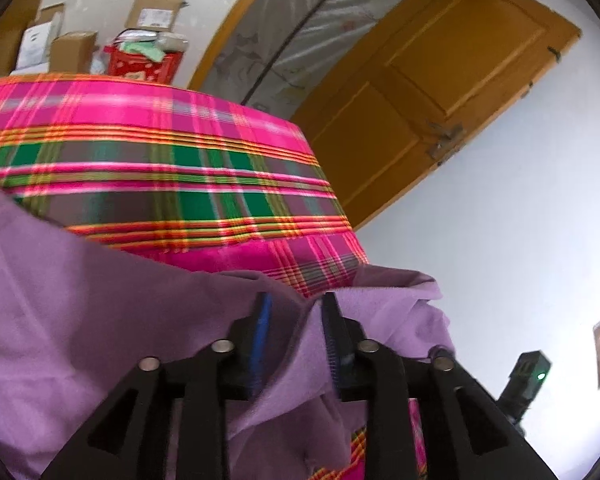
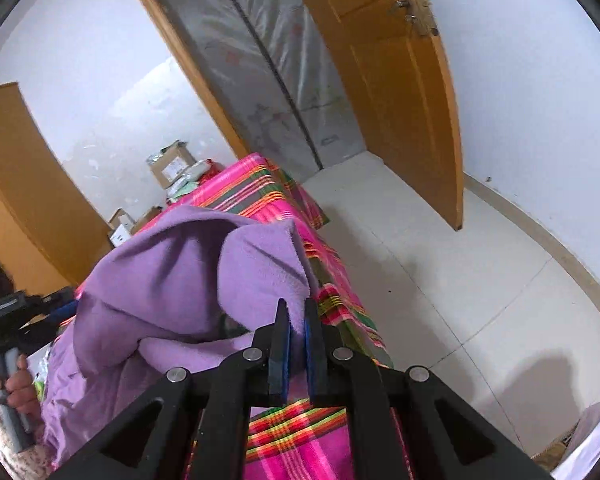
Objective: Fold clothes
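A purple fleece garment (image 1: 80, 312) lies bunched on a table covered with a pink plaid cloth (image 1: 160, 152). My left gripper (image 1: 296, 308) has purple fabric between its two fingers; the jaws stand somewhat apart with the cloth draped through them. In the right wrist view the same garment (image 2: 160, 280) is lifted and folded over itself above the plaid cloth (image 2: 300, 440). My right gripper (image 2: 297, 312) is shut on an edge of the garment near the table's right side. The left gripper's handle (image 2: 8, 316) and the hand holding it show at the far left.
Cardboard boxes (image 1: 152, 12) and a red bag (image 1: 144, 64) stand against the wall beyond the table. An open wooden door (image 2: 404, 92) and a plastic-covered doorway (image 2: 276, 72) are behind. White tiled floor (image 2: 460, 280) runs along the table's right side.
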Available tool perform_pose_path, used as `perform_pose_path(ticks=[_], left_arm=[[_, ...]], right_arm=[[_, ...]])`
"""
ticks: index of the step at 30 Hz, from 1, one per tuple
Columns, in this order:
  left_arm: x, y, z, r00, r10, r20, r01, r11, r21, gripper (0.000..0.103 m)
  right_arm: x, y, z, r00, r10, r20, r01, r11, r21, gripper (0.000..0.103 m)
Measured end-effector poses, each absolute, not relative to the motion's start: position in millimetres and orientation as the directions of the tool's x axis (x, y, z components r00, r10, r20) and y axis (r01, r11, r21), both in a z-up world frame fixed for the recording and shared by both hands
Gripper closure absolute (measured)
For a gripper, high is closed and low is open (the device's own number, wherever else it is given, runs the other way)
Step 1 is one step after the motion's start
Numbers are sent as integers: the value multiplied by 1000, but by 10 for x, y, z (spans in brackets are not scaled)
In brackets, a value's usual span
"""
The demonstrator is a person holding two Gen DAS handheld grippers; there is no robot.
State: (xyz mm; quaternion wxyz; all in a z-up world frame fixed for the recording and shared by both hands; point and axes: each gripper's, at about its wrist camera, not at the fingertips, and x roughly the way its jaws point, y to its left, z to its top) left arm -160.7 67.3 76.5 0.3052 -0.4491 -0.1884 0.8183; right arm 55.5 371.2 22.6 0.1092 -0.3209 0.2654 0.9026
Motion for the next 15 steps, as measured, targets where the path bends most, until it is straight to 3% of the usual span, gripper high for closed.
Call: perform_pose_path(ticks=[8,15], left_arm=[[-1196,61,928,-490,615,-619,-285,-783,-553,73],[-580,-792,901,-583,482,-654,-133,-851,-508,73]], right_arm=[[606,3619,274,-759,54,-649,-383,-843,378,94],[829,3423,439,-786,48,-617,-354,-852,385,81]])
